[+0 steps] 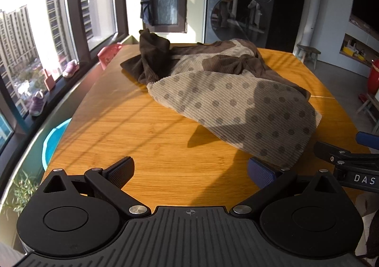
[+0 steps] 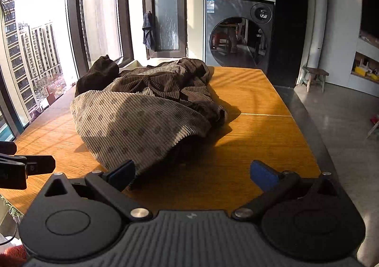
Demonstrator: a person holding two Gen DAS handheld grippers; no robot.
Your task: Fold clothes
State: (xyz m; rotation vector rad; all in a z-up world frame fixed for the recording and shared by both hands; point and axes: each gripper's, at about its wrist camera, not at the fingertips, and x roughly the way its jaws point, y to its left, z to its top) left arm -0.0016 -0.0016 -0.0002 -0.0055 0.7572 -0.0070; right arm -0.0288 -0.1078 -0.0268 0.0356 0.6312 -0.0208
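A crumpled ribbed garment (image 1: 227, 101), beige with brown dots and dark brown parts, lies in a heap on the wooden table (image 1: 154, 139). In the right wrist view the same garment (image 2: 139, 120) spreads from the table's middle toward the near left. My left gripper (image 1: 190, 173) stands open just short of the garment's near hem, its right pad (image 1: 260, 173) close to the cloth edge. My right gripper (image 2: 193, 173) is open too, its left pad (image 2: 123, 172) against the near hem. Nothing is held by either.
A washing machine (image 2: 239, 34) stands behind the table. Windows run along the left, with small shoes (image 1: 69, 69) on the sill and a blue basin (image 1: 53, 141) below. A wooden stool (image 2: 313, 77) and shelves are at the right. The right gripper's body (image 1: 350, 165) shows beside the left one.
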